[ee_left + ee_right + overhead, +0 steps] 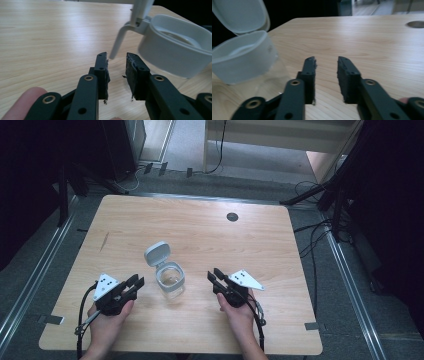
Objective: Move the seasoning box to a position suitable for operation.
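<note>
Standing near the middle of the counter (200,225), a little toward its near edge, the container (170,281) sat between the two grippers with its hinged lid (157,253) flipped up and back. It looked like a clear, rigid body under a pale plastic collar, light and probably empty, so it would likely tip or skid if pushed from one side. The smooth wall seemed slippery; the collar's rim or the thin latch tab (117,43) hanging off it appeared the surer places to take hold, though the tab looked flimsy. The left gripper (136,282) lay just beside the container, its fingers (101,71) released with a narrow gap and nothing between them. The right gripper (214,275) stood a little further off, likewise released and empty.
</note>
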